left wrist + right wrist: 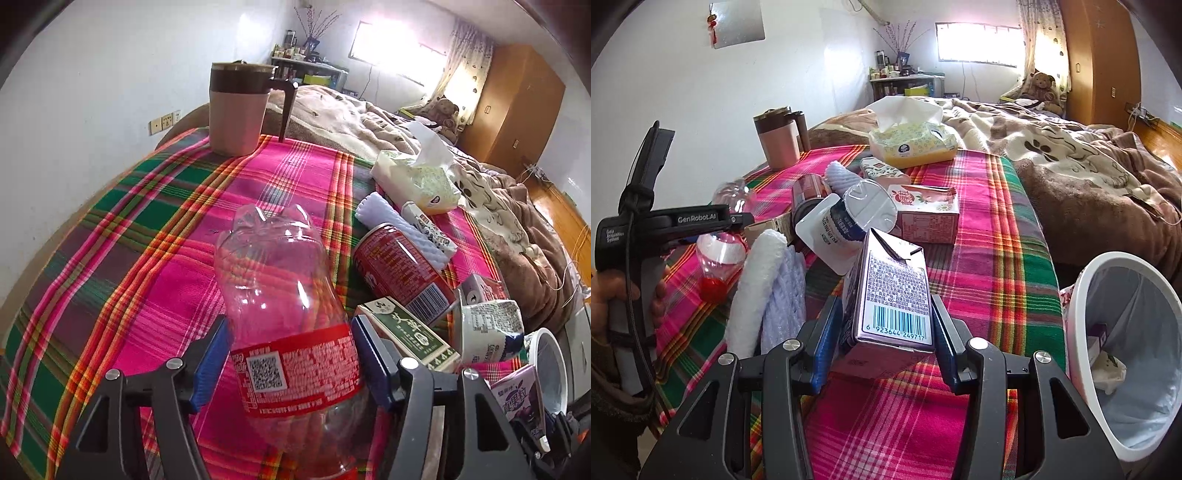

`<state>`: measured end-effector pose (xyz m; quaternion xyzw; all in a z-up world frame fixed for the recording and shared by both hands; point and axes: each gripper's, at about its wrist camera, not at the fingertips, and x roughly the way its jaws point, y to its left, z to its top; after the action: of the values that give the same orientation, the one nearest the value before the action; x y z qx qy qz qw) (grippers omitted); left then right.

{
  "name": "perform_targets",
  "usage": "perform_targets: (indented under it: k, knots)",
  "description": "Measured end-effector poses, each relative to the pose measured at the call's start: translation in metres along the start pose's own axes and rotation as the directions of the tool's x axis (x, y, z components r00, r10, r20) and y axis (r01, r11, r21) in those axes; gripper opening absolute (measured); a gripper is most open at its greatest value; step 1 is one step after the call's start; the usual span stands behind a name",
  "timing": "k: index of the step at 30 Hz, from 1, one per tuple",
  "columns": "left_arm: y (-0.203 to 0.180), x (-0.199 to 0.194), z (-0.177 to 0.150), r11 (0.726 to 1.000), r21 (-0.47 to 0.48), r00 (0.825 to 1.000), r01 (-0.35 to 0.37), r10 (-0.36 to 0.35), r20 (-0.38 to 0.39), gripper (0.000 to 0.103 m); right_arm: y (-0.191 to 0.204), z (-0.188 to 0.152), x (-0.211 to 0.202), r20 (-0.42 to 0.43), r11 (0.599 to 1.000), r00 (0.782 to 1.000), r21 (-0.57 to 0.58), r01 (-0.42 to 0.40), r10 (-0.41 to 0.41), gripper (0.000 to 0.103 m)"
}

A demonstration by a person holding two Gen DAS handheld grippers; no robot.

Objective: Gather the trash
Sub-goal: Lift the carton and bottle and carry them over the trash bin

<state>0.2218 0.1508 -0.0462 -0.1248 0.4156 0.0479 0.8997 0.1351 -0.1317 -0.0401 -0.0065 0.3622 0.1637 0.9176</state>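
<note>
Clamping a clear bottle (291, 332) left, purple carton (892, 295) right, above plaid cloth (147, 229).

A clear crushed plastic bottle (291, 332) with a red label and a purple drink carton (892, 295), barcode facing up, sit among cans and cups beside a white lined bin (1126, 354).

The left gripper (290, 365) has a black frame with triangular cut-outs, round silver screws and blue ribbed pads (210, 363). The right gripper (882, 339) is the same build. Seen at left in the right wrist view, the left unit's black handle reads "GenRobot.AI", trails a black cable, and shows bare skin of the hand (613, 295) above a dark sleeve.
</note>
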Motion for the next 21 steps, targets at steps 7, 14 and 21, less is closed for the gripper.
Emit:
perform_targets:
  k: [7, 14, 21]
  knots:
    - [-0.012, -0.036, -0.01, 0.999, 0.038, 0.998, 0.028, -0.03, 0.058, 0.065, -0.006, 0.002, -0.019, 0.049, 1.0, 0.999, 0.023, 0.004, -0.006, 0.048]
    - [-0.03, -0.076, -0.02, 0.995, 0.085, 0.991, 0.059, -0.069, 0.116, 0.064, -0.016, 0.002, -0.035, 0.084, 0.999, 0.996, 0.053, 0.011, -0.015, 0.048]
    - [-0.044, -0.104, -0.031, 0.991, 0.105, 0.981, 0.079, -0.096, 0.166, 0.064, -0.024, -0.001, -0.051, 0.115, 0.997, 0.993, 0.072, 0.017, -0.025, 0.048]
